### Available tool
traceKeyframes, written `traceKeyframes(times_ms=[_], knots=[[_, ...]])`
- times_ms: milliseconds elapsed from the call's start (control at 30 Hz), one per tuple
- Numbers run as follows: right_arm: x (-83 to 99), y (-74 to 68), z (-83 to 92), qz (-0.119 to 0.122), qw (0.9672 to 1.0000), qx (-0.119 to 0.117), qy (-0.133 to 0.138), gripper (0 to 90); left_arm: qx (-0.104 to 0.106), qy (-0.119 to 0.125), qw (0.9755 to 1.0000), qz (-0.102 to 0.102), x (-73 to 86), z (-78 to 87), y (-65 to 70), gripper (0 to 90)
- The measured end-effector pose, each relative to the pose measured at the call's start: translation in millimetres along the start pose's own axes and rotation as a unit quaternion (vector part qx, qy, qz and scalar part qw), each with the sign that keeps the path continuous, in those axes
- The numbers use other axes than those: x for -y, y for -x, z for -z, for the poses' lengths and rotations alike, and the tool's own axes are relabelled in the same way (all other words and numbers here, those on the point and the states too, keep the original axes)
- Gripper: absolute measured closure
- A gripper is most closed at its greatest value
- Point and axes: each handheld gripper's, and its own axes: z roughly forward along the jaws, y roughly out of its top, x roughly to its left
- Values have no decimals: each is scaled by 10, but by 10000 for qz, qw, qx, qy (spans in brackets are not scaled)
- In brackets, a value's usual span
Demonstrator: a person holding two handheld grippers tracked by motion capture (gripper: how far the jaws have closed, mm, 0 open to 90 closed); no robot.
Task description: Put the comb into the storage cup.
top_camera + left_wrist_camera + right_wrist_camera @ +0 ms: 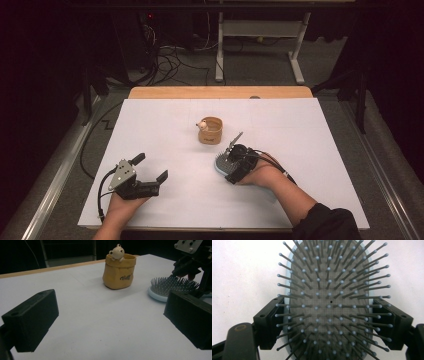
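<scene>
A light-blue hairbrush (220,164) lies bristles-up on the white table cover, right of the middle. My right gripper (329,322) reaches down over it, one black jaw against each long side of the brush head (329,290), and looks shut on it. Just behind the brush stands a tan pouch-shaped cup (210,131) with a small bear figure (117,251) on its rim. My left gripper (150,168) rests low at the front left, jaws wide open with nothing between them, pointing toward the cup (120,271) and the hairbrush (170,287).
A white sheet (165,125) covers the table, with a wooden edge (220,92) at the back. Beyond it, cables (170,62) and white desk legs (297,55) are on the floor. Dark surroundings flank both sides.
</scene>
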Motion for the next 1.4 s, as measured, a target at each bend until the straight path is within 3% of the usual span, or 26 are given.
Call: traceKeyframes(times_ms=[767,1400], knots=[[-14,15,23,3,10000,-30,-35,205,-17,-9,10000,4,7,-1,1,1],[98,57,357,-93,9990,297,315,205,91,10,9999,103,-1,4,14,1]])
